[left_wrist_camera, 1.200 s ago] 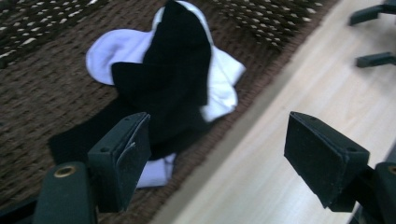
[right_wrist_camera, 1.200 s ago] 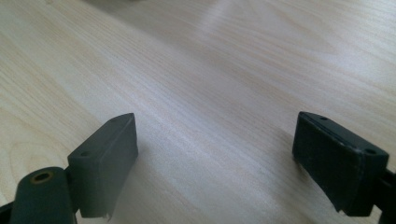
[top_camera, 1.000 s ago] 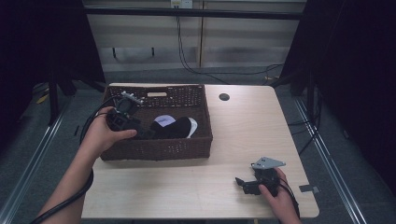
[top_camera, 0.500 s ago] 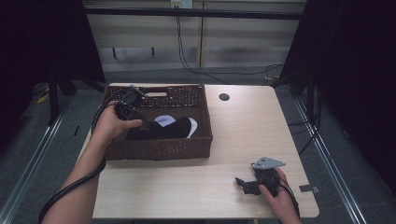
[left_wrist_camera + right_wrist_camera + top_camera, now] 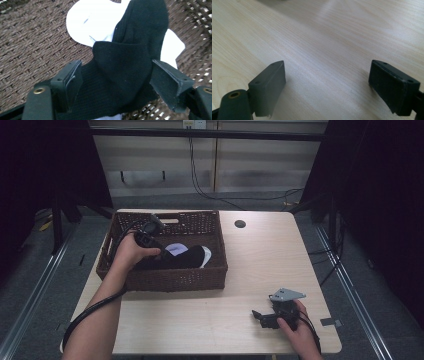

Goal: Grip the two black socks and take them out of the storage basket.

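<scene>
Left hand reaches into the basket, which sits at about 10 o'clock on the table, likely to pull a sock out. The black sock lies in the basket on top of a white sock, so it is the easy first pick. In the high view the black sock is mid-basket, and the white one peeks out at its 11 o'clock, with more white showing at its 3 o'clock edge.

Left gripper points down into the basket, straddling a raised fold of the black sock. Its jaws have just been closing a little but stand wide; the sock is between them. The right-hand pad looks to be at the fabric's edge, the left one just beside it, with no clear squeeze yet. Judged: pre-grasp, not holding.

Right gripper rests low on bare table at about 5 o'clock, well apart from the basket, probably parked until needed. Its jaws are wide apart with nothing between them, just wood grain. The right hand wraps its body in the high view.
</scene>
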Motion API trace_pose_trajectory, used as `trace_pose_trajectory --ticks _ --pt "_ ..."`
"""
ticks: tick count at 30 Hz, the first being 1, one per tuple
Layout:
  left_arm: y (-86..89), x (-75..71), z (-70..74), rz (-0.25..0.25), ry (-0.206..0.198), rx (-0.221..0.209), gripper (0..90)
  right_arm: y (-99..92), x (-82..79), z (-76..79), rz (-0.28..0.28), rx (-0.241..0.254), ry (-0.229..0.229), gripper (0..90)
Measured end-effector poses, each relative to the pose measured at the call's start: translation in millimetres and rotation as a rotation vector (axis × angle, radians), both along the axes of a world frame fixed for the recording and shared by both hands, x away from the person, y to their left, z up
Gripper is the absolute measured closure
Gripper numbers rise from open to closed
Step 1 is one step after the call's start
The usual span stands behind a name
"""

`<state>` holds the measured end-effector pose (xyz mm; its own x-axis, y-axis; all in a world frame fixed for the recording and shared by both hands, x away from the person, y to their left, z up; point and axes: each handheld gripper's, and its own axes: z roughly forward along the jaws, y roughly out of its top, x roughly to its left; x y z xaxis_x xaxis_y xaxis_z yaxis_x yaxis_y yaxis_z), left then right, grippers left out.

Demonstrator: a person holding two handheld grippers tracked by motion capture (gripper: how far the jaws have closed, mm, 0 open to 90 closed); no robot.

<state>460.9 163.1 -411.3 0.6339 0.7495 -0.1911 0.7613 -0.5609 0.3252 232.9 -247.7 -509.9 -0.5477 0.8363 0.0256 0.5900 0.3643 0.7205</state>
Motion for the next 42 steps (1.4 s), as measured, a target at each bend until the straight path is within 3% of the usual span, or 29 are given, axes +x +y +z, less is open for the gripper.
trace_pose_trajectory --ticks 3,8,14,16,20,27,34,42 --pt "0.1 2.5 -5.2 0.004 0.009 0.004 27.8 0.0 0.0 0.0 0.0 0.0 0.0 13.6" --pt "-3.1 6.7 -12.7 -0.001 0.076 0.04 39.8 -0.1 0.2 -0.1 0.002 -0.001 -0.003 13.5" --pt "-3.4 8.8 -16.0 0.002 0.109 0.052 51.5 0.0 0.1 0.1 0.0 0.001 0.0 13.5" --pt "-3.6 8.8 -15.9 -0.002 0.116 0.053 65.0 -0.2 0.2 -0.1 0.002 -0.001 -0.004 13.5" --pt "-5.2 8.3 -17.1 -0.006 0.149 0.067 81.3 -0.1 0.2 -0.1 0.002 -0.001 -0.003 13.5" --pt "-5.8 6.0 -1.4 -0.011 0.144 0.079 86.3 0.0 0.1 0.0 0.0 0.001 -0.001 13.5" --pt "-7.8 3.1 31.7 -0.03 0.101 0.082 86.3 0.0 0.2 0.0 0.001 0.0 -0.001 13.5" --pt "-9.4 -0.4 58.2 -0.041 0.095 0.094 86.3 0.0 0.2 0.0 0.0 0.0 -0.002 13.5"
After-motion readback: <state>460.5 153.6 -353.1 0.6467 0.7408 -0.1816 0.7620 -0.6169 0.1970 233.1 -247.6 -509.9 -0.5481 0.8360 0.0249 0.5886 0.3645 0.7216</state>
